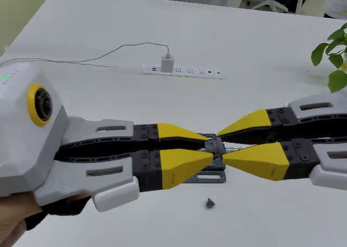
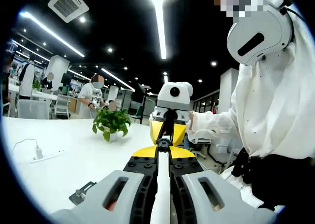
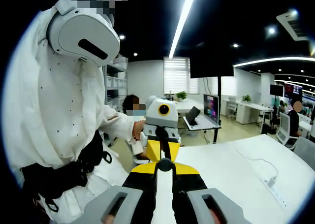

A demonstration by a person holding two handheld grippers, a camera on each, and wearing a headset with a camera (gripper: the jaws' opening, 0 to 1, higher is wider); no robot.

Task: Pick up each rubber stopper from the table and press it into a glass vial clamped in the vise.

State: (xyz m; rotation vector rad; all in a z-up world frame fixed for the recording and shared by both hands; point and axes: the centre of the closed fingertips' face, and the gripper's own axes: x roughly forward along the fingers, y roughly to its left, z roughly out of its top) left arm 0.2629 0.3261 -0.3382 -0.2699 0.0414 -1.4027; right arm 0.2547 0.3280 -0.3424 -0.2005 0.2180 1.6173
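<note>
Ok, head view: left gripper (image 1: 209, 147) comes in from the left and right gripper (image 1: 220, 144) from the right, tip to tip over the vise (image 1: 209, 174) mid-table. Both sets of yellow jaws are nearly closed, w/ just a thin slit between them. The tips of both pinch the same small dark grey piece (image 1: 215, 145) from opposite sides. Can't tell if that piece is a stopper, the vial top, or both; no glass is clear enough to call.

Left gripper view has the same dark round piece sitting right at its own jaw tips, w/ the other gripper facing it head-on just behind. Right gripper view gives the mirror of that: dark piece at the tips, opposite gripper straight ahead. The vise is a dark metal frame lying flat on the white table (image 1: 108, 35), directly under the meeting tips.

One loose rubber stopper (image 1: 210, 203) lies on the table near the vise, on the person's side, apart from it and untouched.

Bg: white power strip (image 1: 184, 71) w/ a charger plugged in, farther back on the table. Green plant (image 1: 332, 57) at the right edge.
</note>
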